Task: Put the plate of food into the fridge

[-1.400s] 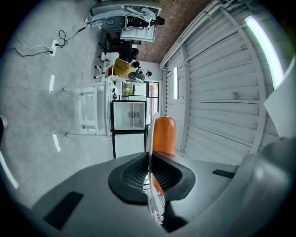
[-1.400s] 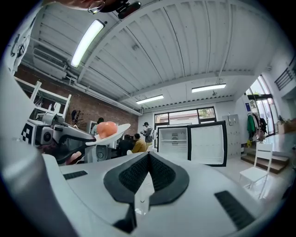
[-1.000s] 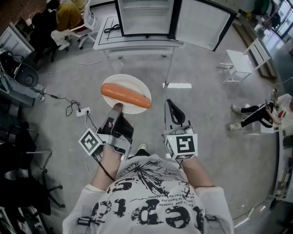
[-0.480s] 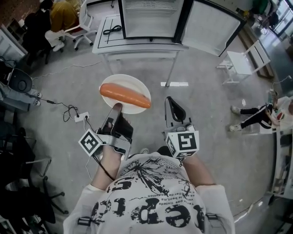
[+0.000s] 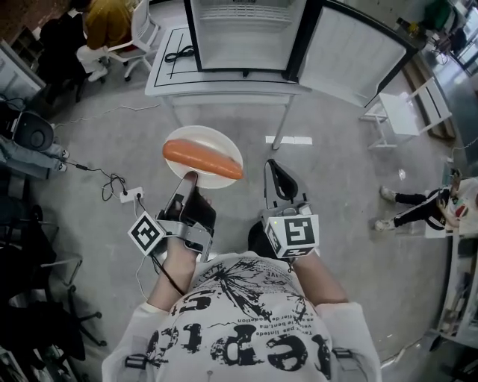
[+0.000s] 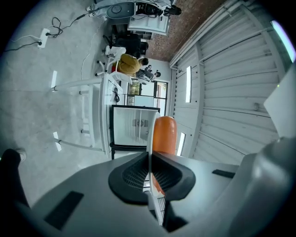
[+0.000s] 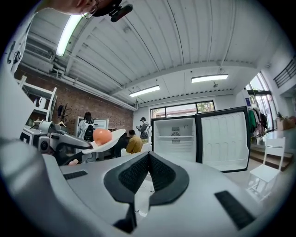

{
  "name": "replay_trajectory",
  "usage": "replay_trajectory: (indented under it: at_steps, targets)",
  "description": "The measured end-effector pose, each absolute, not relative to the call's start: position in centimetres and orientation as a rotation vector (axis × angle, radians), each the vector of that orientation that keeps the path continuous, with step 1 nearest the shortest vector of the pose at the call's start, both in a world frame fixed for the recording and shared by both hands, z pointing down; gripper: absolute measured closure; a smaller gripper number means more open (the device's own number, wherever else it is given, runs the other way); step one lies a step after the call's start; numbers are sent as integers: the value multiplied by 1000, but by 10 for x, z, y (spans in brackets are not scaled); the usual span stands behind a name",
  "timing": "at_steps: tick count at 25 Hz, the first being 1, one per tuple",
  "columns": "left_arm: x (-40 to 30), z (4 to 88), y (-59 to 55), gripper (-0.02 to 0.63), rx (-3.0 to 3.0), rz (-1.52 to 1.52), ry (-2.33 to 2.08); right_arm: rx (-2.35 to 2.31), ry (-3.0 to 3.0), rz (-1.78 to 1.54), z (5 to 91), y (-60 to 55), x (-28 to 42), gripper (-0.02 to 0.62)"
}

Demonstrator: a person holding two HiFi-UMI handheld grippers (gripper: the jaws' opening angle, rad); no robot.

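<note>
The left claw [image 5: 188, 179] is clenched on the near rim of the white plate [image 5: 205, 136]. In the left gripper view the two dark pads meet on the thin edge of the plate, which runs straight out from between them. The plate is held out ahead of the claw and roughly level, above the grey floor [image 5: 336, 194] and clear of any support. Across it lies the food [image 5: 203, 158], a long, smooth orange piece with rounded ends that reaches nearly from edge to edge; it may be a sausage, though the views do not settle that.

The right claw [image 5: 275, 170] is just to the right of the plate without touching it. Its jaws are closed together and nothing is between them.

Beyond the plate, a white worktop [image 5: 224, 74] carries the fridge [image 5: 243, 30]. The fridge's door [image 5: 351, 45] is swung wide to the right, showing a pale interior with a wire shelf. A black cable [image 5: 183, 46] lies coiled on the worktop to the left of the fridge. The plate is well short of the worktop, in front of its near edge.

A white power strip [image 5: 133, 195] lies on the floor to the left of the left claw. A white chair [image 5: 407, 108] stands off to the right. A seated person [image 5: 108, 22] in a yellow top is at the far left.
</note>
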State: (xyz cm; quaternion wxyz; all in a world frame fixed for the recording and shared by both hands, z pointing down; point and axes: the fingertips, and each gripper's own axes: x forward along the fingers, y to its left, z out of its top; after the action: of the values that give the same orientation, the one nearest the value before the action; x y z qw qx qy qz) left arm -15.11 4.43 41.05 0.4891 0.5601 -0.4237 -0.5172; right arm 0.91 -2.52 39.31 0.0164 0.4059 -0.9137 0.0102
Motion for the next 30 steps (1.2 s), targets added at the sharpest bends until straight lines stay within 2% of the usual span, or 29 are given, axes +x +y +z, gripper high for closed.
replay_trajectory:
  at_steps: [17, 30]
  targets:
    - [-91, 413, -168, 584, 1309, -1286, -1118, 1148, -2844, 75, 405, -256, 66, 595]
    - [-131, 411, -266, 584, 1315, -1298, -1096, 1132, -2843, 74, 411, -349, 19, 595]
